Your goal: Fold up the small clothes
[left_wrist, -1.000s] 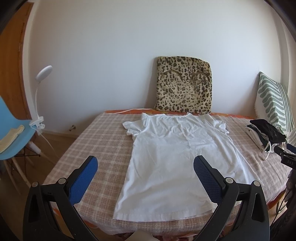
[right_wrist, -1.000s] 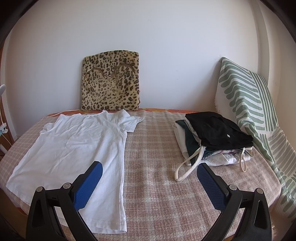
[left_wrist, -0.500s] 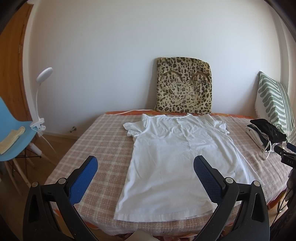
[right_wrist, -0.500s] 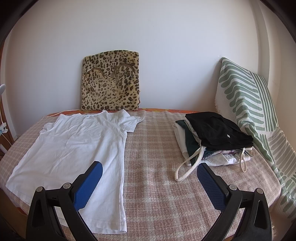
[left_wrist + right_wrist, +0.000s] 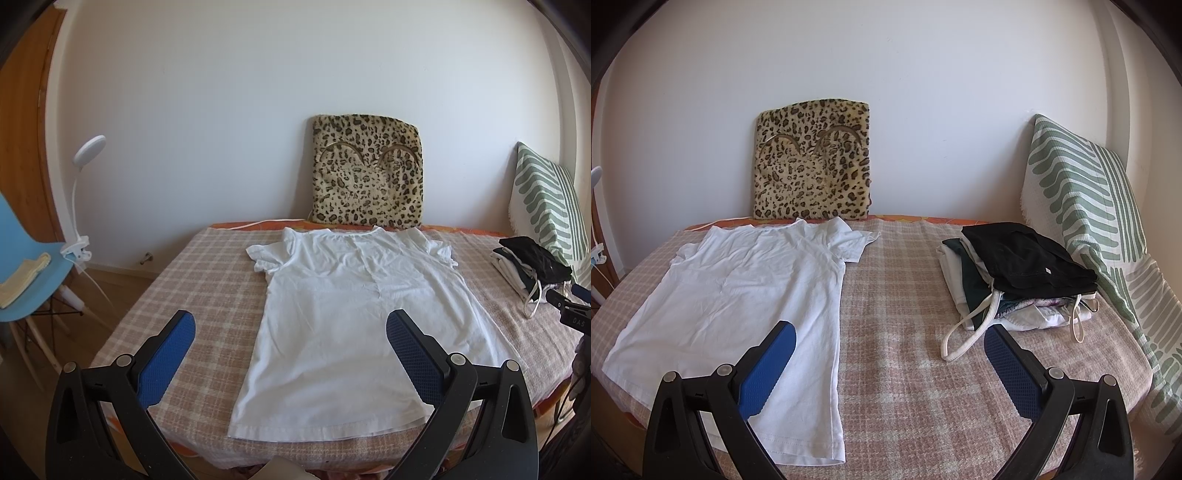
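White cotton T-shirt (image 5: 354, 314) lies flat and spread out on the bed (image 5: 207, 288), neckline toward the far edge by the wall, hem along the near edge. Both short sleeves are out to the sides; light creases run across the chest. It sits nearer the bed's left edge than the right.

Left gripper (image 5: 290, 334): blue-padded fingers (image 5: 168, 360) spread wide apart, holding nothing, above the near edge of the bed over the shirt's lower half. No contact with the fabric.

Right gripper (image 5: 888, 345): fingers (image 5: 1012, 371) likewise wide apart and empty, above the near edge, over bare checked bedcover (image 5: 905, 369) between the shirt and the clothes pile. Its left pad overlaps the shirt's right side in the right wrist view; whether it touches, cannot tell.

Pile of folded clothes (image 5: 1015, 273) near the right edge of the bed, a black garment on top, white and dark green layers beneath, white straps (image 5: 967, 328) trailing onto the cover toward the near edge. Well apart from the shirt.

Leopard-print cushion (image 5: 365, 170) stands against the wall at the far edge, just behind the shirt's neckline. Green-and-white striped pillow (image 5: 1086, 206) leans at the far right corner, just beside the pile.

Off the bed's left edge: blue chair (image 5: 22, 273) with a white clip lamp (image 5: 79, 206) clamped to it.
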`<state>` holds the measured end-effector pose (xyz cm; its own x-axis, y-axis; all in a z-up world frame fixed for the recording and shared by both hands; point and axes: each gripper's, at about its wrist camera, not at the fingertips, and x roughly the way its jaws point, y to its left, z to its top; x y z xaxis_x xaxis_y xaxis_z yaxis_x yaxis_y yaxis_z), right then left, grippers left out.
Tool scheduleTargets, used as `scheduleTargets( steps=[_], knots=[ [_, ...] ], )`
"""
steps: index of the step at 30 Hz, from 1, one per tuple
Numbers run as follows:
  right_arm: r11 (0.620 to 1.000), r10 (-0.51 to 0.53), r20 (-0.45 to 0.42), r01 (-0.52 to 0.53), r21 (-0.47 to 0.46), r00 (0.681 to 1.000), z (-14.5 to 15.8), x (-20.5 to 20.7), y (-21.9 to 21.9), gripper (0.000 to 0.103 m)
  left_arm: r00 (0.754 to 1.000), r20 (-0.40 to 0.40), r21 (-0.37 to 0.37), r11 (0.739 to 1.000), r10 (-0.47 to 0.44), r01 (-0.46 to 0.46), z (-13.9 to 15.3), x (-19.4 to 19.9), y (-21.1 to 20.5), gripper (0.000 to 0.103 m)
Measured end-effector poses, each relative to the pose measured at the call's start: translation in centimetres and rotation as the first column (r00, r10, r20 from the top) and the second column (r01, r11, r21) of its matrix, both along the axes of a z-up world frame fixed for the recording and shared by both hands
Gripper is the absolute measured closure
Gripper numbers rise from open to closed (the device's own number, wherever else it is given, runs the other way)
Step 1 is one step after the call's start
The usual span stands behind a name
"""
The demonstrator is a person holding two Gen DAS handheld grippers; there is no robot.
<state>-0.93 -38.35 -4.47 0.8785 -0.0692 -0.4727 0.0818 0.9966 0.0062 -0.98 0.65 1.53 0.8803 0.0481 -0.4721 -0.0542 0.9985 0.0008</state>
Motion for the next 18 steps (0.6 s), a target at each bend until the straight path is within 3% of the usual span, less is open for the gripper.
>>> scheduleTargets(
  steps=[18],
  knots=[
    [1.000,0.017,0.003,-0.017,0.024,1.000,0.2,0.4,0.6,0.000,1.000,-0.014,-0.001,1.000,0.012,-0.012,-0.1,0.2,1.2,0.000]
  ],
)
